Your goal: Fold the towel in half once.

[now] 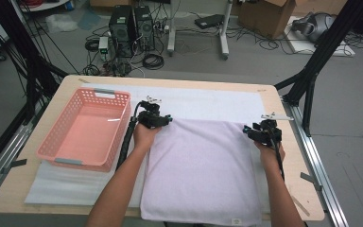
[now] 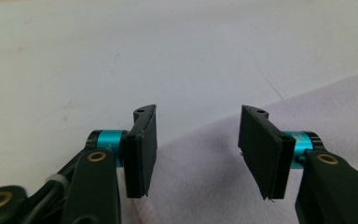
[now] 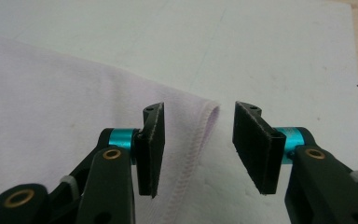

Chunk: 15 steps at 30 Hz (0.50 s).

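**A:** What takes up the most room?

**B:** The wooden table (image 1: 283, 189), with a white sheet (image 1: 208, 101) spread across it. On top of the sheet lies a pale lilac towel (image 1: 201, 170), running from mid-table down to the near edge, right of centre.

**A:** And beside it?

**B:** A pink basket (image 1: 61, 137) sits on the table's left side, well apart from the towel's far corners.

**A:** Where are the grippers?

**B:** The left gripper (image 1: 163, 120) is at the towel's far left corner, the right gripper (image 1: 253, 130) at its far right corner.

**A:** Holding anything?

**B:** No. In the left gripper view, the left gripper (image 2: 196, 149) has its jaws spread, with towel (image 2: 223, 186) below and between them. In the right gripper view, the right gripper (image 3: 198, 144) is likewise released, jaws either side of the stitched corner of the towel (image 3: 51, 107).
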Motion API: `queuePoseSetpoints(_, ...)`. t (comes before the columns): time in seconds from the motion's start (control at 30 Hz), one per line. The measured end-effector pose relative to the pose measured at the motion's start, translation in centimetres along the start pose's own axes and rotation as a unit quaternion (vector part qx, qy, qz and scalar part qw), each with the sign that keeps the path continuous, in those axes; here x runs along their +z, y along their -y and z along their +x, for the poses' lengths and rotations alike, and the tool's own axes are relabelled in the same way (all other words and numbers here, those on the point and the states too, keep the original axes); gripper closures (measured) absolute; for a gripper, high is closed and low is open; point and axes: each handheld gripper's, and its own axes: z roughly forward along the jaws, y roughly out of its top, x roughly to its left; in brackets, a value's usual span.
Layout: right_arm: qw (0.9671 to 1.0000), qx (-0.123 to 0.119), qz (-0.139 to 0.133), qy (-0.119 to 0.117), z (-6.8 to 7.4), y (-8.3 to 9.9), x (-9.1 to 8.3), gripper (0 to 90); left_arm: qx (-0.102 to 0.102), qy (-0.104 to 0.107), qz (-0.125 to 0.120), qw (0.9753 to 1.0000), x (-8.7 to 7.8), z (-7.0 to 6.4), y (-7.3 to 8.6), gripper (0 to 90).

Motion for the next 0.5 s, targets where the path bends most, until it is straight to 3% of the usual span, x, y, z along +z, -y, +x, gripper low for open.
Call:
queuePoseSetpoints(0.13,0.9997,0.011,0.023,0.0,-0.4,-0.3,1.8,47.3,0.004,0.01,0.008,0.9999,-0.6,0.3,0.0,43.4)
queuePoseSetpoints(0.23,0.9992,0.014,0.038,0.002,-0.4,-0.5,3.2,51.3,0.003,0.012,0.006,0.9999,-1.0,0.4,-0.2,42.6)
queuePoseSetpoints(0.27,0.9994,0.011,0.032,0.002,-0.4,-0.5,3.3,63.4,0.001,0.012,0.008,0.9999,-1.1,0.5,-0.2,42.5)
queuePoseSetpoints(0.3,0.9995,0.004,0.03,-0.012,-0.7,-0.6,3.4,82.8,0.0,0.011,0.009,0.9999,-1.2,0.5,-0.2,42.4)
queuePoseSetpoints(0.33,0.9994,-0.012,0.031,-0.004,-0.7,-0.8,3.3,84.1,-0.003,0.009,0.004,0.9999,-1.3,0.6,0.0,42.4)
queuePoseSetpoints(0.4,0.9985,-0.023,0.025,0.043,-0.5,-0.9,3.1,85.7,-0.003,-0.001,0.0,1.0,-1.5,0.8,0.3,43.0)
queuePoseSetpoints(0.47,0.999,0.007,0.014,0.042,-0.5,-0.7,3.1,83.0,-0.01,-0.005,0.01,0.9999,-1.4,1.1,0.8,42.8)
queuePoseSetpoints(0.5,0.9991,0.01,0.017,0.037,-0.5,-0.6,3.3,77.1,-0.014,-0.008,0.012,0.9998,-1.3,1.2,1.0,42.7)
